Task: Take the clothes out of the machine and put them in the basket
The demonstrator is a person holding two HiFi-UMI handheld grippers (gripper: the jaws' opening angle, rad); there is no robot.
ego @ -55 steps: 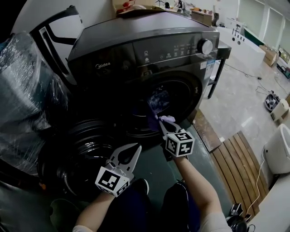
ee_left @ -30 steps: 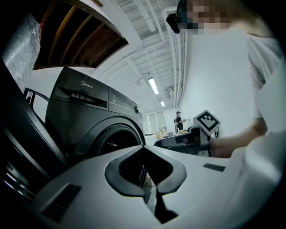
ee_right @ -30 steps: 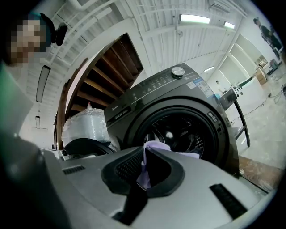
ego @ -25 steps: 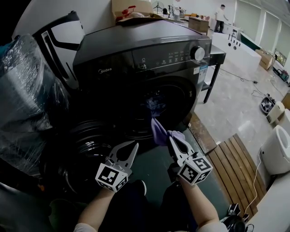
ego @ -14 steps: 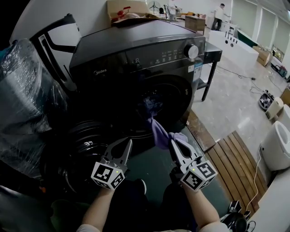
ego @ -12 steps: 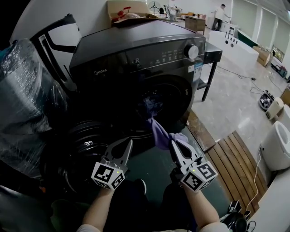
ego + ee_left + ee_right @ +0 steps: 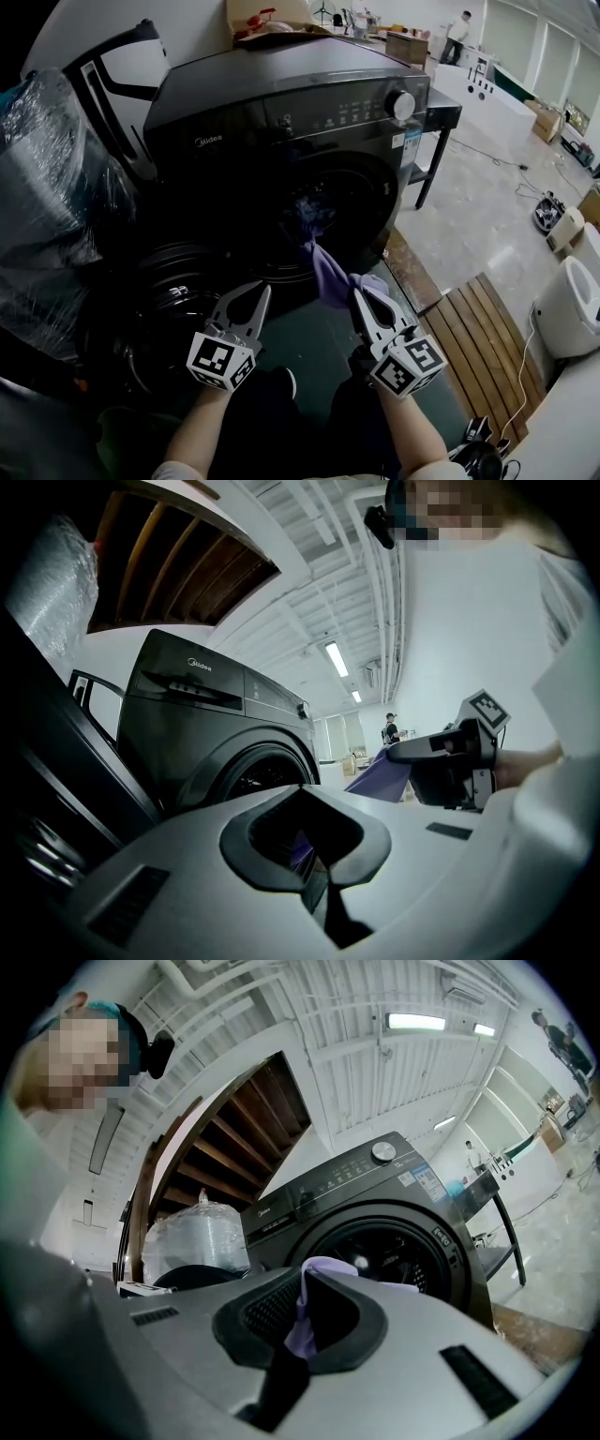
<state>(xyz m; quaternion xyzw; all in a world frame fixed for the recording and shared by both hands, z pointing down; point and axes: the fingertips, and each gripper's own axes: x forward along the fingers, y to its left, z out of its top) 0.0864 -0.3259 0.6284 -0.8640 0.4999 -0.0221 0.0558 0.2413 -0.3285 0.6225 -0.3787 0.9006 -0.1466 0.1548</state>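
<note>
A dark front-loading washing machine (image 7: 281, 103) stands ahead, its round door (image 7: 178, 300) swung open low on the left. A purple cloth (image 7: 330, 272) stretches from the drum opening (image 7: 319, 211) down to my right gripper (image 7: 359, 292), which is shut on its near end. In the right gripper view the cloth (image 7: 305, 1321) is bunched between the closed jaws, with the drum (image 7: 394, 1251) behind. My left gripper (image 7: 262, 289) hovers over the open door, shut and holding nothing. The left gripper view shows the cloth (image 7: 375, 778) and the right gripper (image 7: 394, 754) off to its right.
A plastic-wrapped bundle (image 7: 47, 187) fills the left side. A cardboard box (image 7: 272, 23) sits on top of the machine, and a dark table (image 7: 445, 103) stands to its right. A slatted wooden board (image 7: 478, 328) and a white appliance (image 7: 581, 309) lie on the floor at right.
My right gripper has drawn back from the drum towards me, pulling the purple cloth further out; over the last half second it holds still. The left gripper has barely moved.
</note>
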